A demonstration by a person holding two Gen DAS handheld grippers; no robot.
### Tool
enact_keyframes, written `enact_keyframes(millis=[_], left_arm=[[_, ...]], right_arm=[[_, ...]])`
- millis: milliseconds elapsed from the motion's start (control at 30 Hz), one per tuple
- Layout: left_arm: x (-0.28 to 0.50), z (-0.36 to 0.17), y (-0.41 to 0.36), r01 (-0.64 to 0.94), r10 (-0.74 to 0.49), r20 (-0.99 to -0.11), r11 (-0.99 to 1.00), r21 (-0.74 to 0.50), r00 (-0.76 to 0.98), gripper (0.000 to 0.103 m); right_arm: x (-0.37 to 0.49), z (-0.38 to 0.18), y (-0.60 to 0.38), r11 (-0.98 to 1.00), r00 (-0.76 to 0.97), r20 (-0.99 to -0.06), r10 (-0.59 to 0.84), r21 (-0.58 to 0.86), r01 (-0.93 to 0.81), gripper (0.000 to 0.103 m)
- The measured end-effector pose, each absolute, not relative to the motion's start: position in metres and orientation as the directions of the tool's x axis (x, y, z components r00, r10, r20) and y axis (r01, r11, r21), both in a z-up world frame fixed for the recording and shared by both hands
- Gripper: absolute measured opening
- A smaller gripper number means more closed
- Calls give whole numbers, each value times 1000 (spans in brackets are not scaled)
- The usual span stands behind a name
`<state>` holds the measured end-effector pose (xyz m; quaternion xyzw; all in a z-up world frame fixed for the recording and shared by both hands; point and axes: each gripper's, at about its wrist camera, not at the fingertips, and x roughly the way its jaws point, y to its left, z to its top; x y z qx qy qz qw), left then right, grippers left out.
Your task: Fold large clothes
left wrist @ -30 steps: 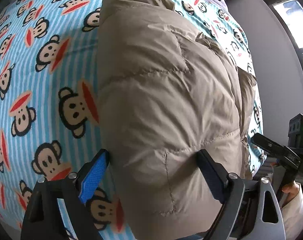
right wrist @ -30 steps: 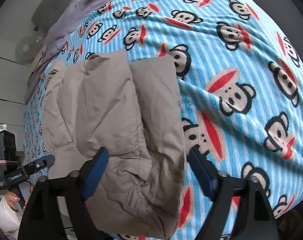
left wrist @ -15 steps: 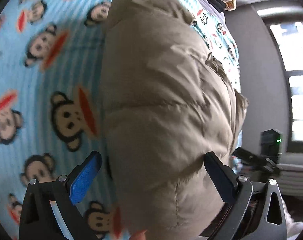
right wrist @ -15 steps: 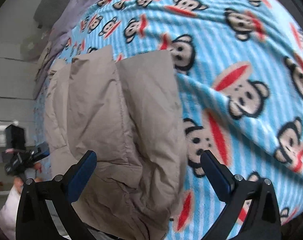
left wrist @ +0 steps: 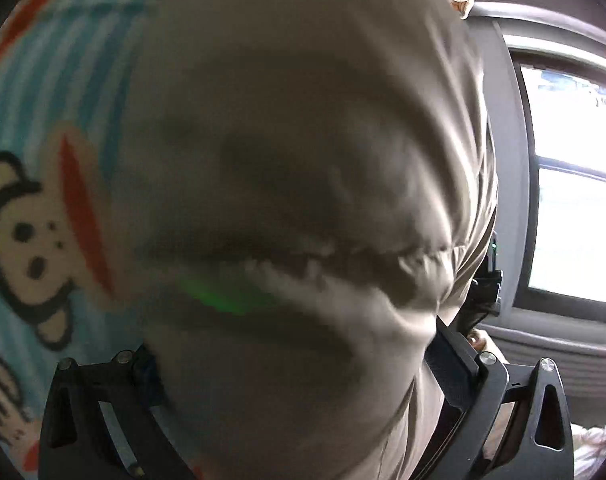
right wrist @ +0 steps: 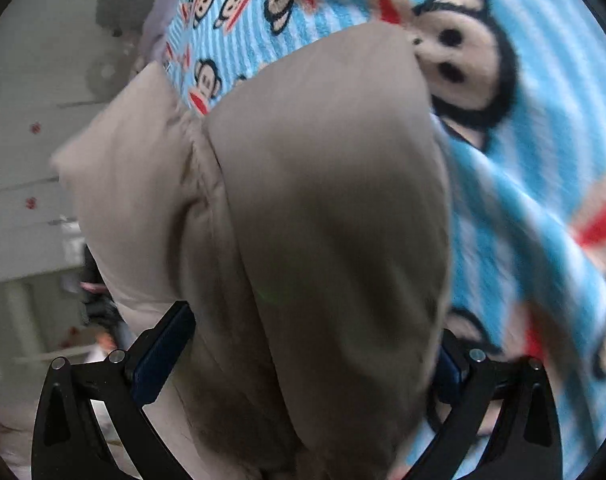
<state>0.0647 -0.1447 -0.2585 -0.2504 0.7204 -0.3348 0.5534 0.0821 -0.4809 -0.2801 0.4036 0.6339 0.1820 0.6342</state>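
Note:
A beige padded jacket [left wrist: 303,160] fills most of the left wrist view, blurred and very close, bunched between the wide-apart fingers of my left gripper [left wrist: 295,364]. In the right wrist view the same jacket [right wrist: 323,200] bulges up between the wide-apart fingers of my right gripper [right wrist: 311,344]. Both sets of jaws stand spread around the thick fabric, and whether the pads press on it is hidden. The jacket lies on a blue striped monkey-print blanket [right wrist: 543,160].
The blanket [left wrist: 43,160] covers a bed. A window [left wrist: 575,180] and a grey wall are to the right in the left wrist view. A white wall [right wrist: 31,120] and floor clutter show on the left in the right wrist view.
Both grippers have pushed forward into the near end of the jacket. The fabric now bulges up close to both cameras and hides much of the blanket.

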Motion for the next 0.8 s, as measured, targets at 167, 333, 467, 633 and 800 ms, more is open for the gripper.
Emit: enact_keyframes(millis=[167,333,467,633,800], left_arm=[[64,-235,-150,62,-725,-652,657,-752,-224,94],[70,-203,-139,133,-750,-634,620,-773,-192,87],[82,-176,-118,186,-764,-622,595,-782,-170,87],[123,-150,-49,222,-772,-622,589,-777,-131,87],[162,-144,29,228,-750,-654,623,-748,-96,87]], right_arm=[[92,-287,-467,565,163,-633,757,759,324,103],[90,-270,-459,493,208,-581,787,795,353,92],[99,-238,-428,506,216,-565,797,818,273,92],[128,-212,-373,502,255,-546,798,836,219,92],[165,-206,-293,490,270,-520,810,854,177,92]])
